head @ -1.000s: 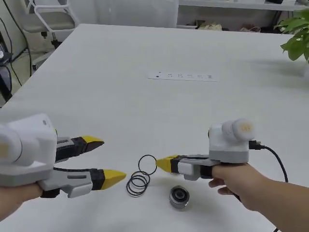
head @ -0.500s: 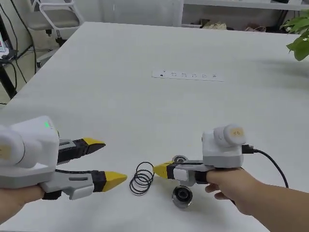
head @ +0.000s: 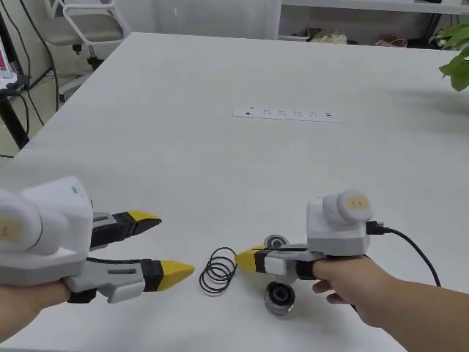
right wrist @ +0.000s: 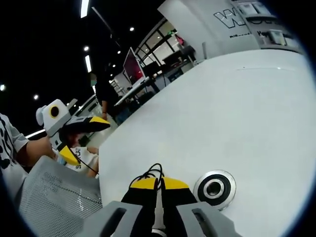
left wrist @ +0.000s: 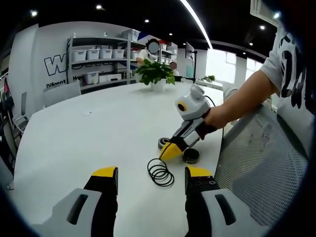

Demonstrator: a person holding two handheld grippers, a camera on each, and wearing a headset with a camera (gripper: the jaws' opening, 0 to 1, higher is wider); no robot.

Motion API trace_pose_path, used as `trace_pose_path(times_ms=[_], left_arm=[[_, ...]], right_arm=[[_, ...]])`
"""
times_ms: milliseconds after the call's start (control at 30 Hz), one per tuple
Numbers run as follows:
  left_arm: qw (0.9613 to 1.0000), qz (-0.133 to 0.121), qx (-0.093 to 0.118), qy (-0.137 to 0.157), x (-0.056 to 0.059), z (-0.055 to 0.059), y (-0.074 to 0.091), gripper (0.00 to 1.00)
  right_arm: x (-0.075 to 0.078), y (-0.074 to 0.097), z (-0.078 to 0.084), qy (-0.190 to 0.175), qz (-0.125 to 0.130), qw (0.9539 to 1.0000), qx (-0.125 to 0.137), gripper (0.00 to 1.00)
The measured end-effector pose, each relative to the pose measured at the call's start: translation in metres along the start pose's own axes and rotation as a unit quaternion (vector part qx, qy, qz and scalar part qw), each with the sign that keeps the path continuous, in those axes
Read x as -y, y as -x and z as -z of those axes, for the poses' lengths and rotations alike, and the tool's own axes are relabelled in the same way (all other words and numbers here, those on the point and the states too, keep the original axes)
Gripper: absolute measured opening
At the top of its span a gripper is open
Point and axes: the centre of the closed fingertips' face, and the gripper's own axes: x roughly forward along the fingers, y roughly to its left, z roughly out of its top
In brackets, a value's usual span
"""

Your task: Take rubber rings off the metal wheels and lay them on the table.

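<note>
White tabletop [head: 220,147]. Lying on it near the front edge: a loose cluster of black rubber rings [head: 218,270]. A metal wheel [head: 279,297] sits just right of them, with a second metal wheel [head: 275,241] behind it. A white power strip [head: 287,114] lies well apart, farther back.

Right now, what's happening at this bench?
A person works two handheld grippers at a white table. The right gripper, jaws shut, has its tip at a small pile of black rubber rings lying on the table. Whether it pinches a ring is unclear. A metal wheel sits on the near side of that gripper and a second wheel just beyond it. The left gripper hovers open to the left of the pile, holding nothing.
</note>
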Motion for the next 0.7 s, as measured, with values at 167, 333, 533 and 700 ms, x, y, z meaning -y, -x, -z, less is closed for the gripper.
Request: trace_pose_path(times_ms=[167, 333, 533, 700], left_arm=[[1.0000, 0.002, -0.001, 0.000, 0.002, 0.000, -0.001, 0.52], [1.0000, 0.001, -0.002, -0.001, 0.002, 0.000, -0.001, 0.52], [1.0000, 0.002, -0.002, 0.000, 0.004, -0.001, 0.000, 0.52], [1.0000, 0.006, -0.001, -0.002, 0.008, -0.003, -0.002, 0.52]], right_arm=[[0.001, -0.001, 0.000, 0.005, 0.003, 1.0000, 0.001, 0.04], [-0.001, 0.001, -0.002, 0.007, 0.002, 1.0000, 0.004, 0.09], [-0.008, 0.010, -0.010, 0.021, -0.002, 0.9997, 0.011, 0.13], [-0.010, 0.020, -0.016, 0.039, 0.002, 0.9991, 0.016, 0.16]])
